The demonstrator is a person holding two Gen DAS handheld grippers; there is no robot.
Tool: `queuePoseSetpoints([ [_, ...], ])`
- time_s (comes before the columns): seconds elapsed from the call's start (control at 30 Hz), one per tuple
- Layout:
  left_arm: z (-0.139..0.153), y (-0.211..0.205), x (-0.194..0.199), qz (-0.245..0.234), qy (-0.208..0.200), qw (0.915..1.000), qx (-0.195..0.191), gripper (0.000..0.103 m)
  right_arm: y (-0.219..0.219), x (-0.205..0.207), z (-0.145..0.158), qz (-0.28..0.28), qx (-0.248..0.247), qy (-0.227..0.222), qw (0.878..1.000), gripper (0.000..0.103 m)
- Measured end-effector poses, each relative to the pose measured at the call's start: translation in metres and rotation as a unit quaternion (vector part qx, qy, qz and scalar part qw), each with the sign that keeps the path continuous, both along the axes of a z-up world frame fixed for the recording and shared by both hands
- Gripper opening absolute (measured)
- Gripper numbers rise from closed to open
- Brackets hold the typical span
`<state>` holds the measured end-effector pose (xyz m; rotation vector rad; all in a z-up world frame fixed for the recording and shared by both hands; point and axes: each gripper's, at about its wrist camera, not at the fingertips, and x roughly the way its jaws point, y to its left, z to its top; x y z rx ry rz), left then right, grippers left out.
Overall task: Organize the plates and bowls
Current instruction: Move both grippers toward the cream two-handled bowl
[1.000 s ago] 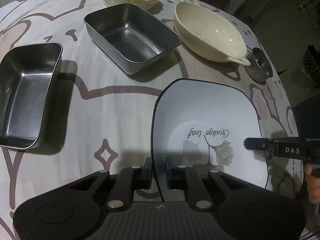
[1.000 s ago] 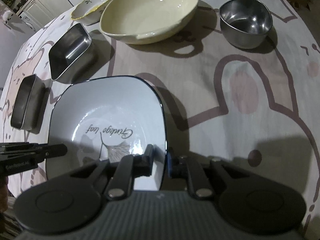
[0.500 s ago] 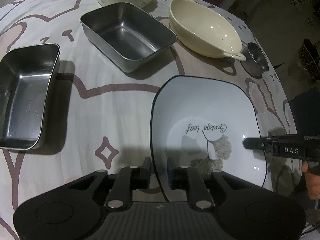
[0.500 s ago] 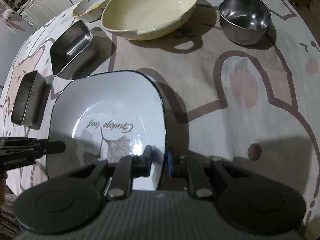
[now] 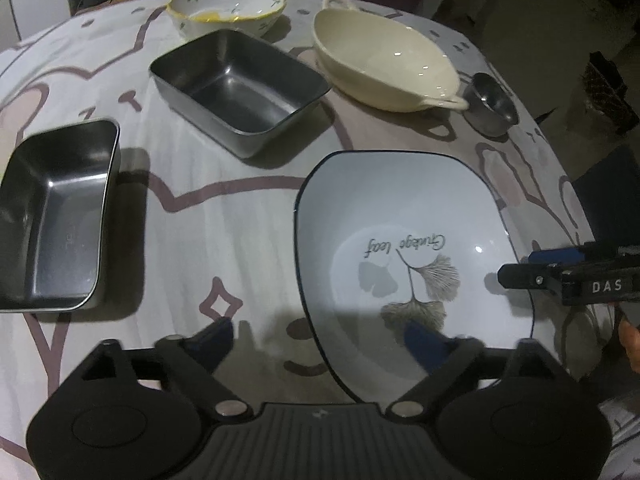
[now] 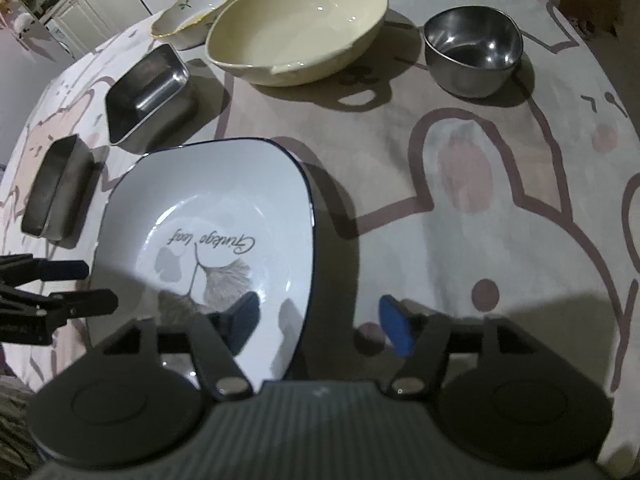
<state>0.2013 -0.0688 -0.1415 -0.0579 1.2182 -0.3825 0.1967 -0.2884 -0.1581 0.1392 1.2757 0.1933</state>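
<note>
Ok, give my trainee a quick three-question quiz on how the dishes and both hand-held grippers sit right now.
1. True or false: the white plate lies on the tablecloth.
2. Which dish stands next to the small steel bowl? A) cream handled dish B) flowered bowl
3. Fill in: the left hand-held gripper and right hand-held gripper each straddle the plate's ____.

Key: 1 true; 2 A; 3 rim. Both sets of jaws are opening, pads off the rim.

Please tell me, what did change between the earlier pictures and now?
Both grippers let go of the white square plate: the left gripper and the right gripper had pinched its opposite rims, and now their jaws are opening around them. The plate rests on the tablecloth. The other dishes stayed.
</note>
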Motion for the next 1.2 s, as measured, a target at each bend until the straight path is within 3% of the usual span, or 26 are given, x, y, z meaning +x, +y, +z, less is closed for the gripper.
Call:
queuePoseSetpoints([
  [0.17,0.018,-0.002,-0.011,-0.012,-0.037,0.9992,0.010,0.102,-0.007,-0.012,0.017,0.003,0.012,-0.033,0.999,0.090],
  [0.23,0.029,-0.002,-0.015,-0.015,-0.061,0.9979,0.015,0.103,-0.010,-0.017,0.025,0.004,0.017,-0.050,0.999,0.103],
  [0.43,0.061,-0.005,-0.011,-0.026,-0.119,0.9924,0.019,0.103,-0.018,-0.022,0.059,-0.010,0.054,-0.123,0.991,0.103],
  [0.63,0.087,-0.012,0.017,-0.032,-0.168,0.9849,0.025,0.103,-0.023,0.004,0.077,-0.061,0.100,-0.167,0.979,0.103],
  [0.77,0.094,-0.013,0.037,-0.036,-0.194,0.9798,0.031,0.103,-0.030,0.034,0.071,-0.118,0.128,-0.158,0.972,0.103],
  [0.87,0.093,-0.012,0.055,-0.031,-0.195,0.9800,0.023,0.103,-0.041,0.061,0.055,-0.186,0.173,-0.120,0.960,0.102],
  [0.97,0.092,-0.012,0.074,-0.030,-0.204,0.9784,0.019,0.103,-0.051,0.080,0.036,-0.259,0.225,-0.083,0.936,0.086],
  [1.1,0.093,-0.016,0.104,-0.036,-0.217,0.9753,0.015,0.103,-0.054,0.098,0.012,-0.314,0.267,-0.042,0.910,0.047],
  [1.13,0.094,-0.018,0.115,-0.043,-0.220,0.9745,0.009,0.103,-0.053,0.101,0.007,-0.326,0.274,-0.032,0.904,0.042],
  [1.2,0.095,-0.025,0.136,-0.058,-0.217,0.9744,0.001,0.103,-0.046,0.099,0.002,-0.341,0.282,-0.026,0.896,0.041],
])
